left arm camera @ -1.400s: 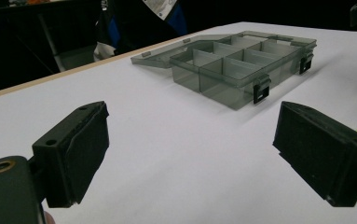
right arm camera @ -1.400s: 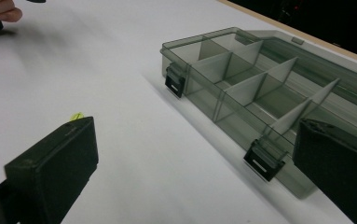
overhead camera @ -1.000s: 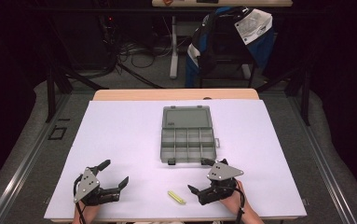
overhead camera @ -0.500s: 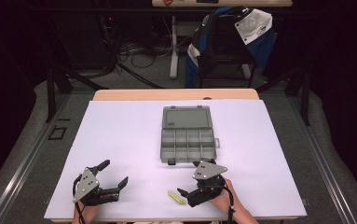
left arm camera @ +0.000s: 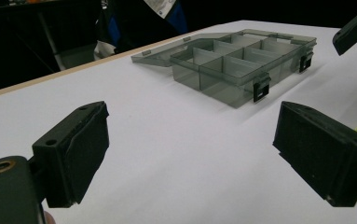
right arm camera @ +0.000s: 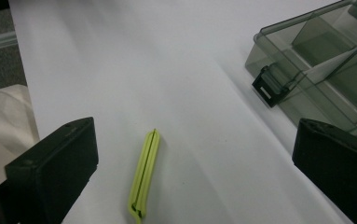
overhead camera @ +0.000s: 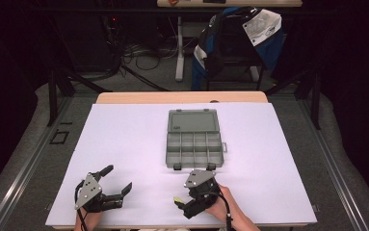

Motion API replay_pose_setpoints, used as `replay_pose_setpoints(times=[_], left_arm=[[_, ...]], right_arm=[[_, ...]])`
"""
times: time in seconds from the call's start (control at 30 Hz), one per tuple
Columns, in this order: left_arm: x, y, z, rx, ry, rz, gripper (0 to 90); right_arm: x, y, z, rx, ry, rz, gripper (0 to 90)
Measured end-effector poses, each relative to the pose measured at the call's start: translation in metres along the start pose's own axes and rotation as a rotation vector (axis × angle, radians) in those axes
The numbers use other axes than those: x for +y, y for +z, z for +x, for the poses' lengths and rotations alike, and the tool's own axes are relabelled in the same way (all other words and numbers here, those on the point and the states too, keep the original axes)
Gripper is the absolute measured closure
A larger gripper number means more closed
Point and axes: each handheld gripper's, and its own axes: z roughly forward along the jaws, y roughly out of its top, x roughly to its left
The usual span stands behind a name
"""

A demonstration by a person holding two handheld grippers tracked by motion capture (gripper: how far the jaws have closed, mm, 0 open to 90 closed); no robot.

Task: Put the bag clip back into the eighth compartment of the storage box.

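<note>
A grey compartment box (overhead camera: 194, 140) lies open near the middle of the white table (overhead camera: 124, 139), its lid folded flat away from the person and its two black latches (left arm camera: 261, 87) facing the near edge. The right gripper (overhead camera: 186, 200) hangs low over the near part of the table, just in front of the box, with its jaws spread wide. In the right gripper view a slim yellow-green clip (right arm camera: 144, 176) — perhaps a folded plastic strip, the shape is hard to read — lies flat on the table between those jaws, touching neither. In the high view it peeks out at the gripper's left side. The left gripper (overhead camera: 117, 186) sits well apart at the near left, its jaws also parted and gripping nothing — the box lies beyond them.
</note>
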Motion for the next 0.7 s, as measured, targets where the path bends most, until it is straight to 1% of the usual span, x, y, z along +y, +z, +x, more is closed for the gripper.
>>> replay_pose_setpoints(times=[0.2, 0.3, 0.4, 0.5, 0.6, 0.67, 0.7], left_arm=[[0.000, 0.000, 0.000, 0.001, -0.002, 0.002, 10.2], [0.000, 0.001, 0.000, -0.002, 0.001, 0.004, 10.1], [0.000, 0.000, 0.000, -0.001, 0.001, 0.005, 10.2], [0.000, 0.000, 0.001, 0.000, -0.001, 0.005, 10.2], [0.000, 0.000, 0.000, -0.001, -0.001, 0.005, 10.2], [0.000, 0.000, 0.000, -0.004, 0.002, 0.007, 10.2], [0.000, 0.000, 0.000, -0.004, 0.003, 0.007, 10.2]], right_arm=[[0.002, 0.008, 0.006, 0.011, -0.006, 0.084, 0.0], [0.003, 0.010, 0.008, 0.006, -0.008, 0.110, 0.9], [0.004, 0.010, 0.010, -0.001, -0.018, 0.129, 6.6], [0.004, 0.012, 0.012, -0.005, -0.011, 0.146, 14.0], [0.003, 0.013, 0.014, -0.003, -0.004, 0.153, 16.4], [0.003, 0.013, 0.014, -0.007, 0.001, 0.160, 21.4], [0.003, 0.013, 0.015, -0.002, 0.003, 0.164, 22.8]])
